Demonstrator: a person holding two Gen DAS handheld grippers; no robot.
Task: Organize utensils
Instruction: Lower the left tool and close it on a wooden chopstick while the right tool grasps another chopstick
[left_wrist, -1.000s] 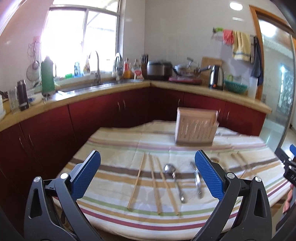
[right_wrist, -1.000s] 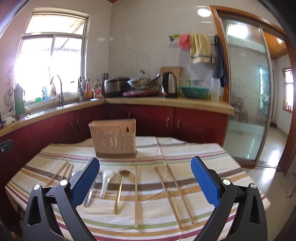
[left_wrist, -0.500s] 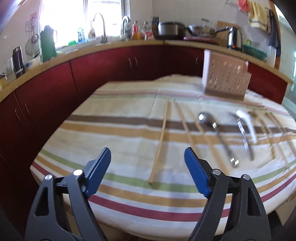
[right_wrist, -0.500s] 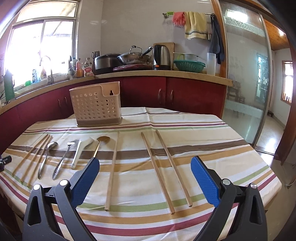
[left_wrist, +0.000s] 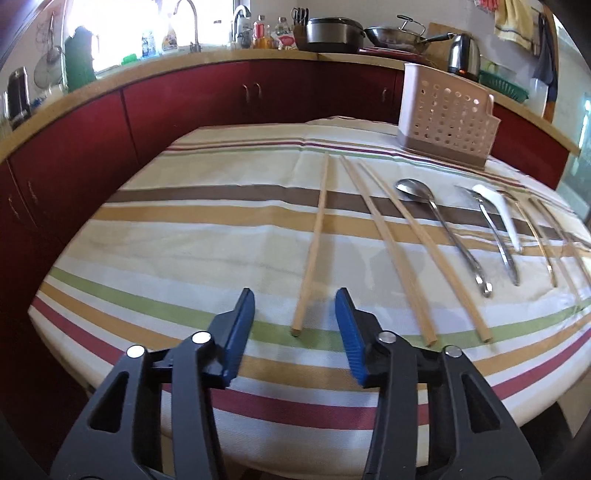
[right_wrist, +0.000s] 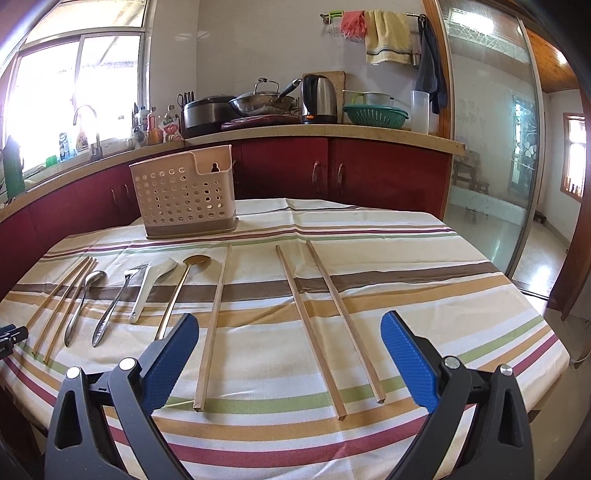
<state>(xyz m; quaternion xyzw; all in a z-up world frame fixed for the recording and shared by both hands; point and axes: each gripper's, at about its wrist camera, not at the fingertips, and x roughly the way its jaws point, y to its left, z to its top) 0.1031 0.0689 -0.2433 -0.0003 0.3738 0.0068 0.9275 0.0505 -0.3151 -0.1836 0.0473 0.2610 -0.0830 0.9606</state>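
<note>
The left hand-held gripper (left_wrist: 294, 310) hangs low over the near edge of the bench (left_wrist: 184, 236) with its striped cloth. Its blue pads have just been closing to a narrow gap, and nothing is pinched yet. The near end of one long pale wooden chopstick (left_wrist: 314, 243) lies just ahead of that gap, not touched by either pad. The right hand-held gripper (right_wrist: 290, 336) stands wide, with three more wooden chopsticks (right_wrist: 317, 325) running away from between its pads and holding none.

In all I count six chopsticks, three to each side. Between them lie a steel spoon (right_wrist: 79, 306), a steel fork (right_wrist: 112, 304), a white ceramic soup spoon (right_wrist: 149, 286) and a brass-coloured spoon (right_wrist: 181, 291). One perforated beige plastic utensil caddy (right_wrist: 183, 192) stands upright beyond them all, well apart from both grippers.

From the left wrist the far-right utensils crowd together at the warped edge and are hard to separate.
</note>
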